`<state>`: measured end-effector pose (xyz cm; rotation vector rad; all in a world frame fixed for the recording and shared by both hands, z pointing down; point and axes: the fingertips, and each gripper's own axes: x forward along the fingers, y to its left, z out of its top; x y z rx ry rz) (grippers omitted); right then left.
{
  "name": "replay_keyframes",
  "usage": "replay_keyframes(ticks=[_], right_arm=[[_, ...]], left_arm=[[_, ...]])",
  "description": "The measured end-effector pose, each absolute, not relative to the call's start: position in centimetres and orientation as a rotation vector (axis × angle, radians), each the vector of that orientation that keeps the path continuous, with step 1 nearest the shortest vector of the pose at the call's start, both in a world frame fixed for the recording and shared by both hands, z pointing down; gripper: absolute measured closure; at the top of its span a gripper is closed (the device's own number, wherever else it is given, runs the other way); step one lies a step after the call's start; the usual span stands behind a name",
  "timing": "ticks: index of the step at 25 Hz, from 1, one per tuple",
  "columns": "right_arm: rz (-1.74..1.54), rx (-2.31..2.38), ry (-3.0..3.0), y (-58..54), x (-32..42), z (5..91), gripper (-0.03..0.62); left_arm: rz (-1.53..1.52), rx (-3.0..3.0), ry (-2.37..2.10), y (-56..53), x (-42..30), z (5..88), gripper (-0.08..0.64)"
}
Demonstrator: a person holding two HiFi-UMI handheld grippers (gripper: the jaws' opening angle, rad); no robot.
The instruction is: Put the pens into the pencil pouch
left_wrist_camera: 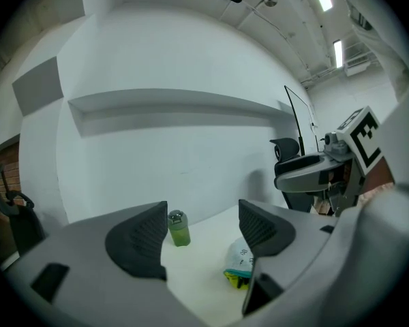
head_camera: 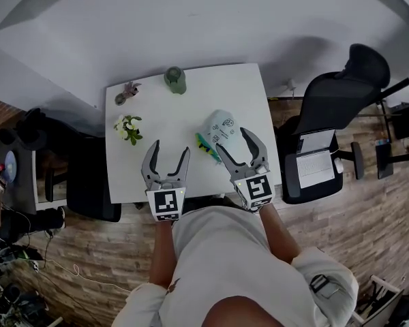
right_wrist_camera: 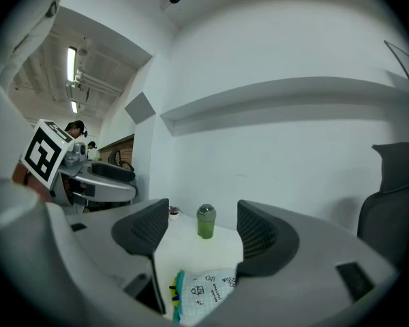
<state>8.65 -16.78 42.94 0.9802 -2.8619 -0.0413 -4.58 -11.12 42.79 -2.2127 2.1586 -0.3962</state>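
The pale patterned pencil pouch (head_camera: 223, 129) lies on the white table (head_camera: 150, 104), right of middle, its teal-edged mouth toward the front left. Yellow and green pens (head_camera: 205, 146) show at that mouth, also in the left gripper view (left_wrist_camera: 237, 278) and the right gripper view (right_wrist_camera: 174, 296). My left gripper (head_camera: 170, 148) hovers above the table's front edge, open and empty, left of the pouch (left_wrist_camera: 243, 259). My right gripper (head_camera: 235, 140) is open above the pouch's near end (right_wrist_camera: 206, 291), holding nothing. Both grippers point about level.
A green lidded jar (head_camera: 175, 80) stands at the table's back edge, a tiny potted plant (head_camera: 128, 92) at the back left, a small flower bunch (head_camera: 127, 128) on the left. A black office chair (head_camera: 324, 138) carrying a laptop (head_camera: 316, 161) stands right of the table.
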Motion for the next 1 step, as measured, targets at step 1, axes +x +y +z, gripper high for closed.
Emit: replay_keyframes(ticks=[1], right_arm=[[-0.04,0.982,-2.862,-16.86,8.75,42.98,0.282]], left_arm=[[-0.399,-2.211,2.16,-11.18,-4.57,42.88,0.235]])
